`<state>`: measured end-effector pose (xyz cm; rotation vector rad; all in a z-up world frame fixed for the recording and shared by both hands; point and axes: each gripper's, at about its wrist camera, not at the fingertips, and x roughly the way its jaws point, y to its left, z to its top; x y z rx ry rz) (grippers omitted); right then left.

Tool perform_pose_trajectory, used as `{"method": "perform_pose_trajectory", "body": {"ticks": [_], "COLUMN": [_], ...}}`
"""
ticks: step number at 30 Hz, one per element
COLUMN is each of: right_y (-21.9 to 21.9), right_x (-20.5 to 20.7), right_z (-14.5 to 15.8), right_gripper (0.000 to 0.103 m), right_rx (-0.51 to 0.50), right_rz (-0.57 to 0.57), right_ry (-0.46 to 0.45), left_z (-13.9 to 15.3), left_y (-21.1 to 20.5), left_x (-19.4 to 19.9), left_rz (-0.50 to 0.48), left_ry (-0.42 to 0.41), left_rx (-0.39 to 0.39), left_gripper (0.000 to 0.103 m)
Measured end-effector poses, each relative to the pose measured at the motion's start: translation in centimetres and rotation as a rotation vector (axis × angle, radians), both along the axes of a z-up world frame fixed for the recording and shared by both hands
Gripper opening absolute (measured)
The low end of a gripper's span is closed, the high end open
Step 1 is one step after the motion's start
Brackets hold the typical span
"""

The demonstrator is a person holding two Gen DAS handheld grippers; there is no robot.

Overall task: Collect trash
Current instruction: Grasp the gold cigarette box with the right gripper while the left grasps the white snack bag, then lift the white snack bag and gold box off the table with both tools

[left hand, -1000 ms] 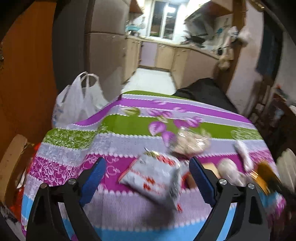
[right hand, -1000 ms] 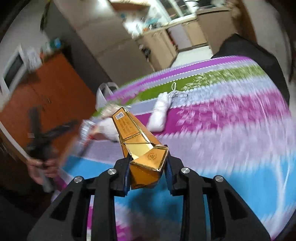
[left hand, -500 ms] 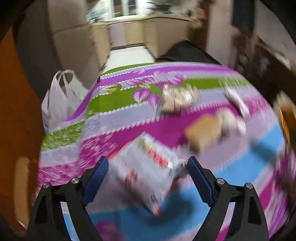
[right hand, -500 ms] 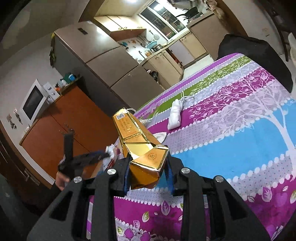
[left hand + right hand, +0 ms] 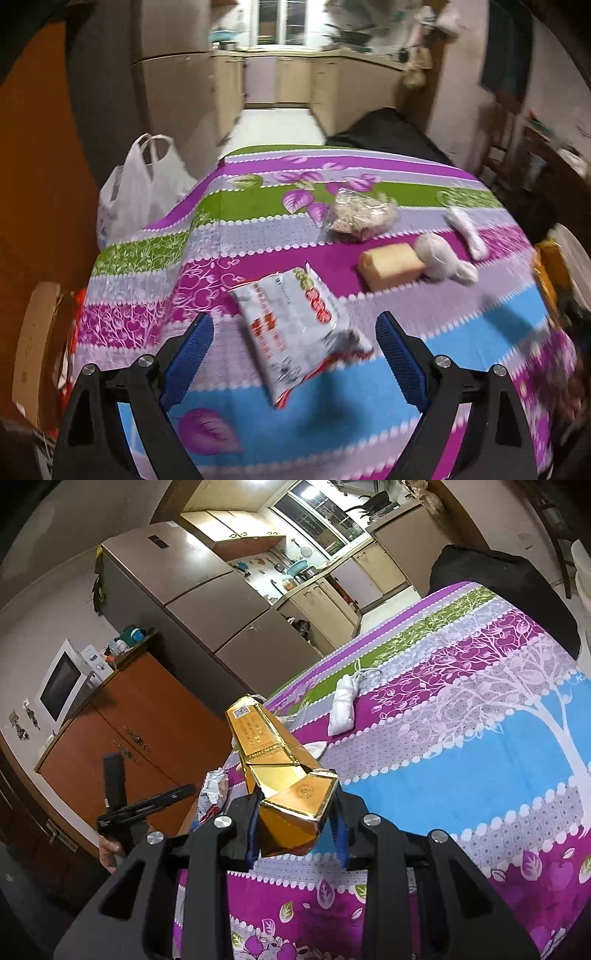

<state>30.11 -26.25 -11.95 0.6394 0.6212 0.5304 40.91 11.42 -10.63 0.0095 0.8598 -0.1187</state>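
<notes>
Between the right gripper's (image 5: pixel 295 834) blue-padded fingers (image 5: pixel 252 830) a crumpled gold and orange cardboard carton (image 5: pixel 280 768) is pinched by its dented bottom end, the fingers drawn in close on either side of it and holding it up off the surface. The carton's long axis runs up and away from the fingers, its printed top end pointing toward the orange wooden cabinet (image 5: pixel 122 734) and the kitchen beyond. It looks light and hollow, stiff along its folded edges but already caved in, so I judge a firm squeeze near the end will keep it without harm. The left gripper (image 5: pixel 295 343) hangs with its fingers (image 5: pixel 188 350) spread wide and nothing pressed between them, a crinkled white and red foil snack packet (image 5: pixel 295 328) lying flat on the surface in the gap. That packet looks thin, soft and rather slippery; its long axis runs diagonally from far left to near right, and I would take it across its narrow middle. Farther out on the table's (image 5: pixel 258 221) purple, green and blue patterned cloth lie a clear bag of crumbs (image 5: pixel 362 216), a tan block (image 5: pixel 391 266), a grey wad (image 5: pixel 443 258) and a white roll (image 5: pixel 467 230). A white plastic carrier bag (image 5: pixel 140 192) stands open beside the far left edge, likely where the trash goes.
</notes>
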Motion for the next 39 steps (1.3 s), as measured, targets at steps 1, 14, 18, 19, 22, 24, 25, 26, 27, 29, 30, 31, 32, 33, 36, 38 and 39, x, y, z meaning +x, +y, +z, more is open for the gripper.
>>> {"method": "perform_pose_trajectory", "body": {"ticks": [1,14,18,19,22,24,25,26,27,29,30,31,32,33,36,38,39], "right_y": [0.0,0.6,1.1,1.2,1.4,1.2,1.1,1.1,1.2,1.4,1.4,1.5,1.6,1.6,1.4,1.3,1.2], "right_x": [0.1,0.4,0.7,0.7,0.6,0.5,0.5,0.5,0.5,0.6,0.7,0.7,0.8,0.7,0.4,-0.3,-0.8], "right_z": [0.0,-0.2,-0.2,0.0,0.2,0.1,0.1,0.0,0.0,0.0,-0.1,-0.1,0.1,0.1,-0.1,-0.2,-0.2], "right_gripper": [0.031,0.029,0.029,0.029,0.029,0.029,0.029,0.029,0.029,0.029,0.029,0.029,0.029,0.029,0.029,0.029,0.029], "right_rx": [-0.003,-0.061,-0.082,-0.085,-0.087,-0.081,-0.082,-0.090,-0.097,-0.121,-0.132,-0.137,-0.141,-0.148,-0.166,-0.187,-0.198], "right_rz": [0.003,-0.008,-0.003,0.000,-0.004,-0.013,-0.018,-0.025,-0.030,-0.043,-0.051,-0.057,-0.067,-0.077,-0.105,-0.121,-0.132], "right_ry": [0.005,0.039,0.047,0.045,0.034,0.032,0.034,0.039,0.044,0.059,0.069,0.073,0.075,0.075,0.095,0.107,0.117], "left_z": [-0.5,-3.0,-1.5,-1.1,0.6,1.9,2.4,3.0,3.4,4.1,4.3,4.4,4.5,4.5,4.7,4.8,5.0], "left_y": [-0.5,0.4,0.4,0.2,-0.8,-1.3,-1.5,-1.8,-2.0,-2.5,-2.7,-3.0,-3.3,-3.7,-5.1,-6.0,-6.6], "left_x": [0.5,-0.3,-2.4,-2.9,-4.2,-5.1,-5.5,-5.9,-6.1,-6.5,-6.5,-6.4,-6.3,-6.1,-5.6,-5.5,-5.6], "left_rz": [0.024,0.113,0.111,0.108,0.094,0.083,0.080,0.077,0.073,0.058,0.050,0.043,0.033,0.018,-0.022,-0.050,-0.068], "left_ry": [0.012,0.003,-0.041,-0.053,-0.107,-0.149,-0.168,-0.192,-0.206,-0.230,-0.233,-0.233,-0.231,-0.230,-0.237,-0.254,-0.269], "left_rx": [-0.004,0.078,0.085,0.092,0.111,0.109,0.110,0.111,0.107,0.080,0.065,0.053,0.041,0.028,0.017,0.014,0.013], "left_gripper": [0.089,0.052,0.052,0.052,0.052,0.052,0.052,0.052,0.052,0.052,0.052,0.052,0.052,0.052,0.052,0.052,0.052]}}
